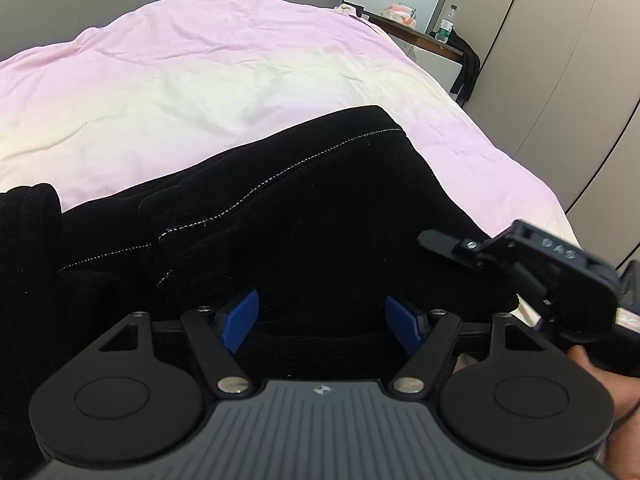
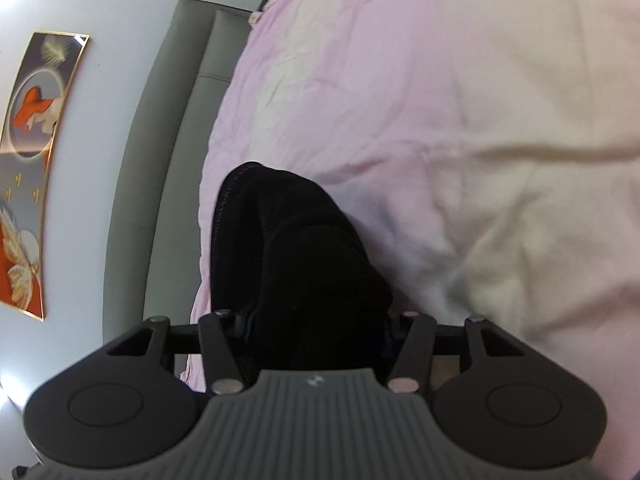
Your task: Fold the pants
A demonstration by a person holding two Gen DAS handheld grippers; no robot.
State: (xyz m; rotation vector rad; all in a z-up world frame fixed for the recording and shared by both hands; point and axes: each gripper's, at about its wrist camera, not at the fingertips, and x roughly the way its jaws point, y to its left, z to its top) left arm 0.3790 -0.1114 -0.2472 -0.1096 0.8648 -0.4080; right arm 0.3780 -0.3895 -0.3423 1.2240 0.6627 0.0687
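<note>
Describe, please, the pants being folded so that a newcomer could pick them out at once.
Start from the bed's pink and cream cover. Near its front edge lie the black pants, just ahead of the left gripper. They are the only dark garment on the pale cover, marked by a line of white stitching.

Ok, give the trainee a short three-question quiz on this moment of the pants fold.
1. True or false: the left gripper has its blue pads spread apart over the black pants.
2. What lies under the pants? A) a wooden table B) a pink bedsheet C) a grey carpet
3. Fill in: in the right wrist view, black cloth fills the gap of the right gripper, so its pads are ____.

Key
1. True
2. B
3. hidden
</note>
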